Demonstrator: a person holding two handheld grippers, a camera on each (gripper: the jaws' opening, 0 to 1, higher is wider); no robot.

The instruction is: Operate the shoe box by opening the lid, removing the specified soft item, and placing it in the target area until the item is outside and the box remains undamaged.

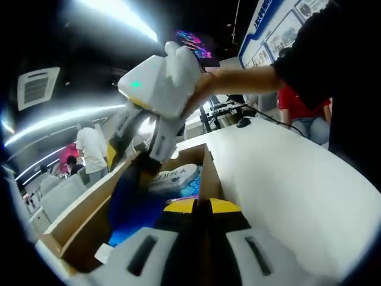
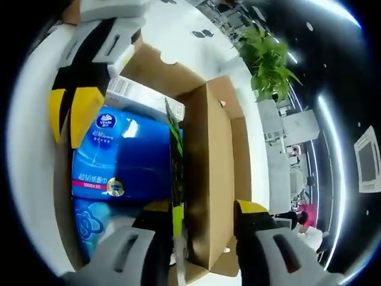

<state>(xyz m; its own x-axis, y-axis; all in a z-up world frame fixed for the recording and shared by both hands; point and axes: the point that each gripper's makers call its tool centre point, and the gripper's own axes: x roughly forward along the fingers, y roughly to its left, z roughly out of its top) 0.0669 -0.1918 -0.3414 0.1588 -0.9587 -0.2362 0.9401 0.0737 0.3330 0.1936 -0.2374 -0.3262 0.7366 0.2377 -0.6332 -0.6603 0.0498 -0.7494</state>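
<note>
Left gripper view, box: the cardboard shoe box (image 1: pixel 89 208) is standing open on the white table (image 1: pixel 286 185); its lid flap is hanging out to the side; no tear or dent is showing on it.
Left gripper view, own tool: the left gripper (image 1: pixel 199 205) is reaching over the near wall of the box; its yellow-tipped jaws are lying close together with a narrow gap; I cannot tell if they are pinching the wall or only resting on it.
Left gripper view, other tool: the right gripper (image 1: pixel 134 156), carried by a person's hand (image 1: pixel 205 89), is pointing down into the box, just above the blue tissue pack (image 1: pixel 134 205).
Right gripper view, contents: the blue tissue pack (image 2: pixel 122 158) is lying inside the box (image 2: pixel 208 161), with a white carton (image 2: pixel 143 95) beside it and a thin green-and-black sheet (image 2: pixel 175 173) standing on edge next to it.
Right gripper view, own tool: the right gripper (image 2: pixel 199 208) is holding its jaws apart, one over the pack side and one over the empty side; they are gripping nothing.
Right gripper view, other tool: the left gripper (image 2: pixel 74 113) is sitting at the far end of the box.
Progress: the opening seems done; the soft item, which I judge to be the tissue pack, is not yet grasped; lifting it out and placing it in the target area are remaining.
</note>
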